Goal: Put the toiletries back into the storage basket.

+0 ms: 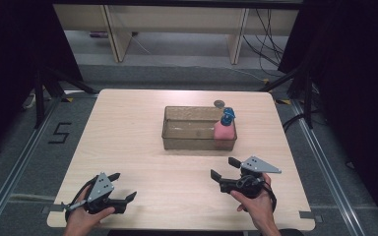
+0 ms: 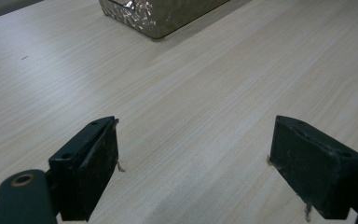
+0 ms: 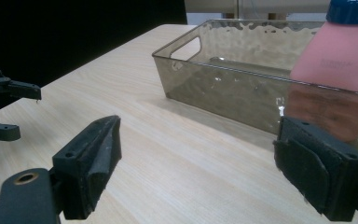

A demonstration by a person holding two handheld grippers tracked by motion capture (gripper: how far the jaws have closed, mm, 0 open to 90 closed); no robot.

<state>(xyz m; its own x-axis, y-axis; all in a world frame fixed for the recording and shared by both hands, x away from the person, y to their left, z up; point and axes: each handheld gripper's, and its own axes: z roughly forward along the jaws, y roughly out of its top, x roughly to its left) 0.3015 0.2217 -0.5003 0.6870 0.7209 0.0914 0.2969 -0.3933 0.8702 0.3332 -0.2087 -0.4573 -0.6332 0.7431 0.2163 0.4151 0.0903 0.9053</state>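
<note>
Smooth pink bottle upright in ribbed translucent rectangular bin.

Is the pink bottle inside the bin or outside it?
Inside: the pink bottle stands upright in the bin's right end, behind its clear front wall.

Bin mid-bench, my grippers near me.
Bottle stands in the bin's 3 o'clock end; left gripper at 7, right gripper at 5.
</note>
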